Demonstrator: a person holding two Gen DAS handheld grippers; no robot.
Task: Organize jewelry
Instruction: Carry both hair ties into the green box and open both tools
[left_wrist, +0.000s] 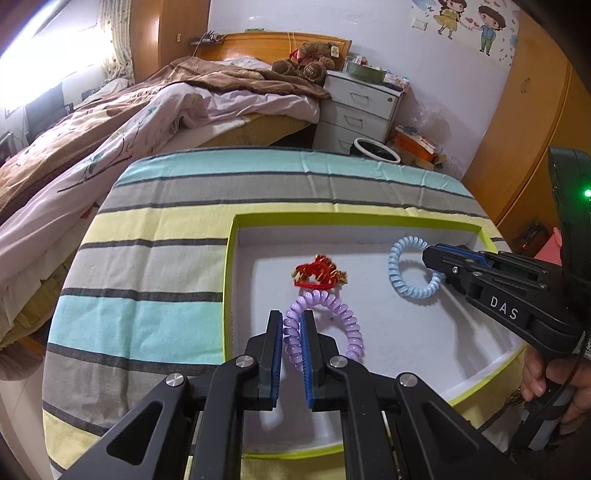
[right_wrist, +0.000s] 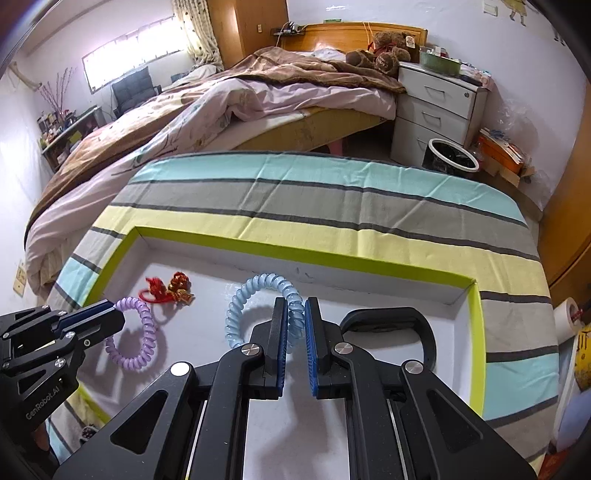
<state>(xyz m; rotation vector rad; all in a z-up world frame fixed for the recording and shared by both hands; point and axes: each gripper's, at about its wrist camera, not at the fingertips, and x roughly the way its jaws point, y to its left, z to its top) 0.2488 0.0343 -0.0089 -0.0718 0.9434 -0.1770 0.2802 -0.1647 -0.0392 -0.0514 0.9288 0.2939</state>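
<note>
Both grippers work over a shallow white tray (left_wrist: 231, 258) with a lime rim, set on a striped cloth (left_wrist: 155, 236).

Left gripper (left_wrist: 291, 325): fingers pinching the near-left arc of the purple coil (left_wrist: 343, 314). The coil's far end touches or just overlaps the red charm (left_wrist: 319, 275), which lies on the tray floor toward the far left. Whether the purple coil hangs clear of the floor or drags on it, cannot tell.

Right gripper (right_wrist: 295, 314): fingers pinching the right side of the blue coil (right_wrist: 255, 291), loop standing out to the left of the tips. Shadow beneath suggests it is lifted off the floor, near the tray's far right wall.

Grips taken on one strand of each loop, probably because the springy coils would squash or slip if taken whole.

Reading: each coil is being carried into the tray, kept well apart, purple left and blue right, likely so the pieces do not tangle. Both coils are over the tray, not yet let go.

Watch: purple coil could snag the charm's cord on release.
</note>
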